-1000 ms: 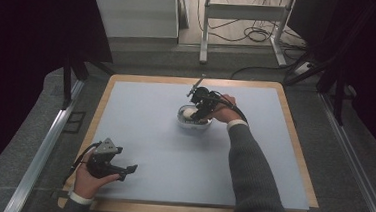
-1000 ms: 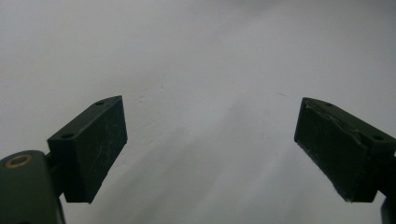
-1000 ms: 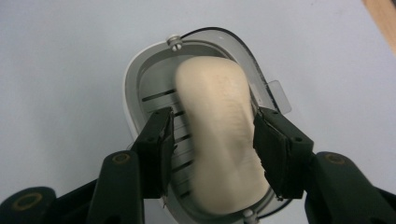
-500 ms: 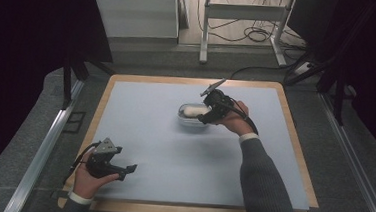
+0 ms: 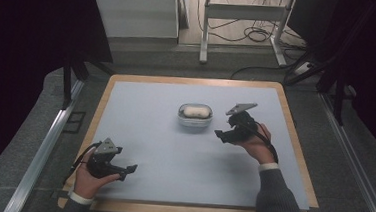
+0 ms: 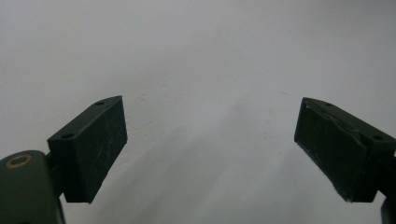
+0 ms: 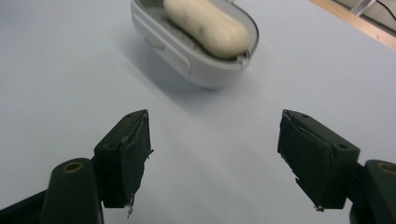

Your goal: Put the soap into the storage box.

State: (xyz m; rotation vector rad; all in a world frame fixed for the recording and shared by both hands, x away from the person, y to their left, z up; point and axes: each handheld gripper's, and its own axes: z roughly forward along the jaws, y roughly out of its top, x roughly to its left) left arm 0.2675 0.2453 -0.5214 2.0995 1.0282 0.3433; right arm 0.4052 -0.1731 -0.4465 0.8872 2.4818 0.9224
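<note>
A pale oval dish (image 5: 194, 120) sits mid-table on the light blue mat, holding a cream oblong roll (image 5: 194, 110). My right gripper (image 5: 218, 134) hovers to the right of the dish with its jaws pointing left toward it. Its jaws have just been opening and nothing lies between them. The right gripper view shows this gripper (image 7: 215, 119) open, with the dish (image 7: 187, 60) and the roll (image 7: 205, 25) ahead and apart from the pads. At the front left corner my left gripper (image 5: 127, 172) rests open. In its own view the left gripper (image 6: 210, 107) has bare mat between its jaws.
The mat (image 5: 172, 155) lies on a wood-edged board (image 5: 293, 143). Black frame posts (image 5: 70, 77) stand at the left and right sides. A metal rail (image 5: 42, 151) runs along the left. Cables (image 5: 256, 35) and a stand's legs lie on the floor beyond the far edge.
The right gripper has drawn away from the dish, moving right and toward the person, and its jaws have opened. The dish and the left gripper have stayed put.
</note>
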